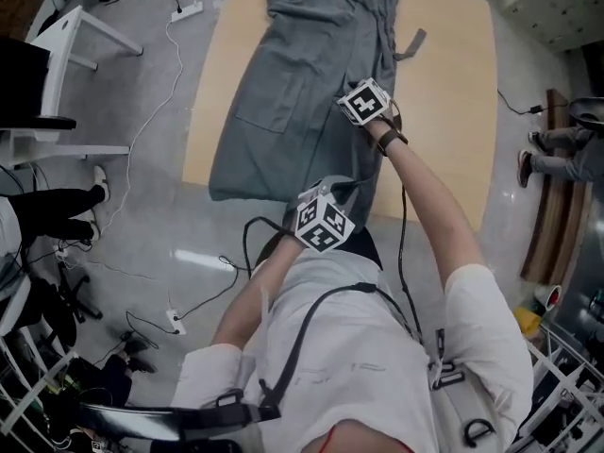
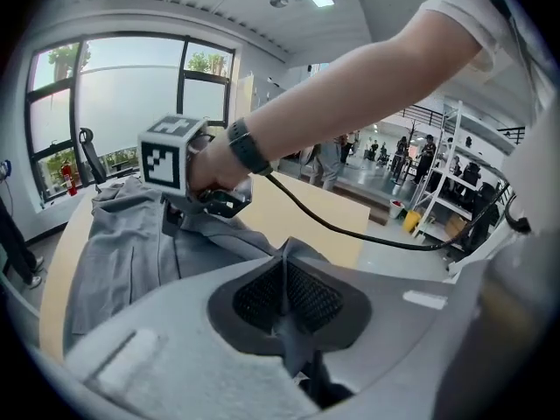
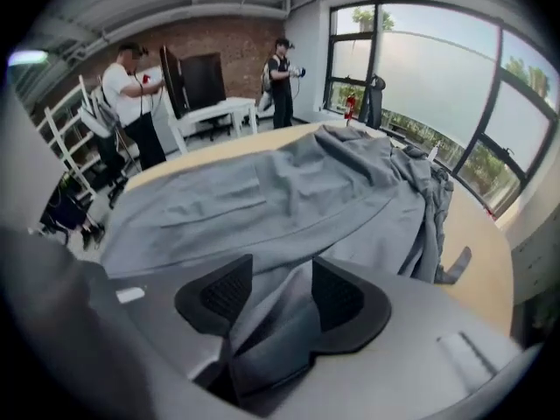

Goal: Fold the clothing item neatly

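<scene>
The table (image 1: 453,83) lies under and ahead of both my claws, and the grey garment (image 1: 283,92) stretches lengthwise along it, running away from my left claw (image 2: 284,291) and spreading beneath and beyond my right claw (image 3: 282,294). I judge the cloth light, soft and limp: it will sag and drag wherever I raise it, and there is nothing to break. It is best taken at hems and corners, a thin fold per claw. My left claw is clenched on a thin ridge of the garment's near edge, with cloth poking out above and below the pads, just off the table's near end. My right claw stands released, pads apart, with a loose fold lying between them at the garment's right-hand edge. A small strap (image 1: 412,43) trails off that edge, further out past my right claw
</scene>
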